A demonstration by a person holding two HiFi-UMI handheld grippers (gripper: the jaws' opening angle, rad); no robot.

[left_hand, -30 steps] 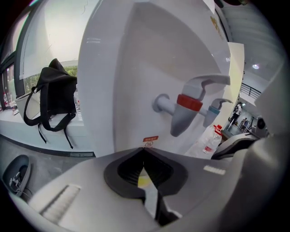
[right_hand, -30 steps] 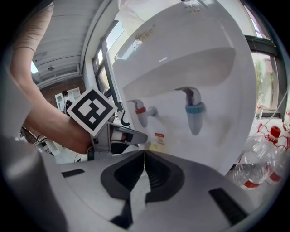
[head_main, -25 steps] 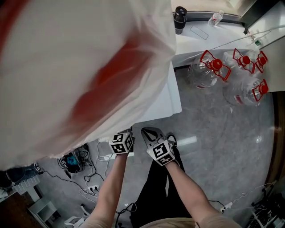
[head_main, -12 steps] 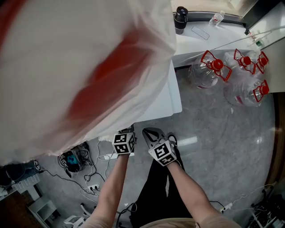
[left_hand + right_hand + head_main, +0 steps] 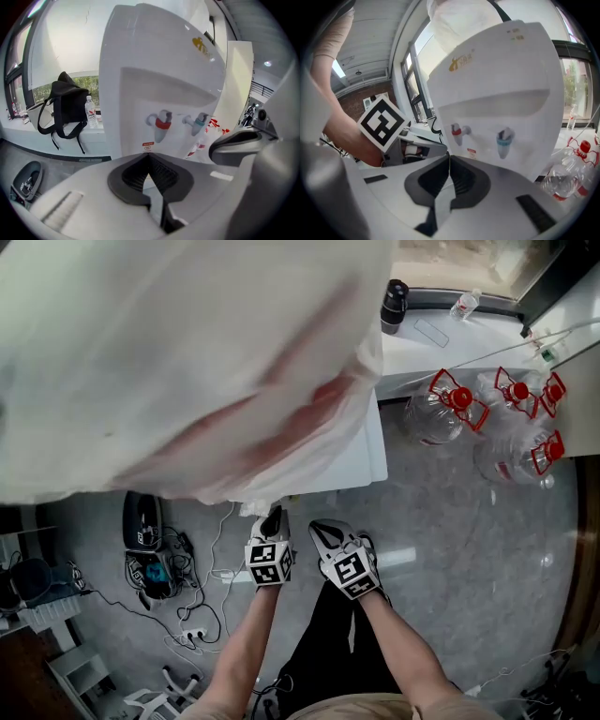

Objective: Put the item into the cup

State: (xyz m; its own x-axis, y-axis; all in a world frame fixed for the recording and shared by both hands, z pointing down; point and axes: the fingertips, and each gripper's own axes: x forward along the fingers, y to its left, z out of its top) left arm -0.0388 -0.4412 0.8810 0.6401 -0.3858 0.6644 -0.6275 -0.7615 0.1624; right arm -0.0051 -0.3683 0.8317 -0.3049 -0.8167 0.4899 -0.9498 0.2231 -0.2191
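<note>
Fingers, left: the left gripper (image 5: pixel 150 157) has its pads pressed together, with nothing between them.
Fingers, right: the right gripper (image 5: pixel 448 161) is likewise clenched and empty.
Pose: both are held side by side, near each other, and aimed at a white dispenser (image 5: pixel 168 84). Its red tap (image 5: pixel 161 124) and blue tap (image 5: pixel 200 123) lie ahead of the jaws.
Item and cup: neither shows in any view, so I cannot tell where they are.
Step in hand: probably none yet, since no grasp has been made.
Doing it well: find the item and cup first. Part one gripper's jaws before the approach, then take the item at its middle. Steady the cup with the other gripper and release low over its mouth.
Hidden: a pale, blurred sheet (image 5: pixel 187 362) with a red smear covers most of the head view and hides whatever stands beneath it.
Cut off: the jugs (image 5: pixel 450 404) on the floor at right lie partly at the frame edge.
</note>
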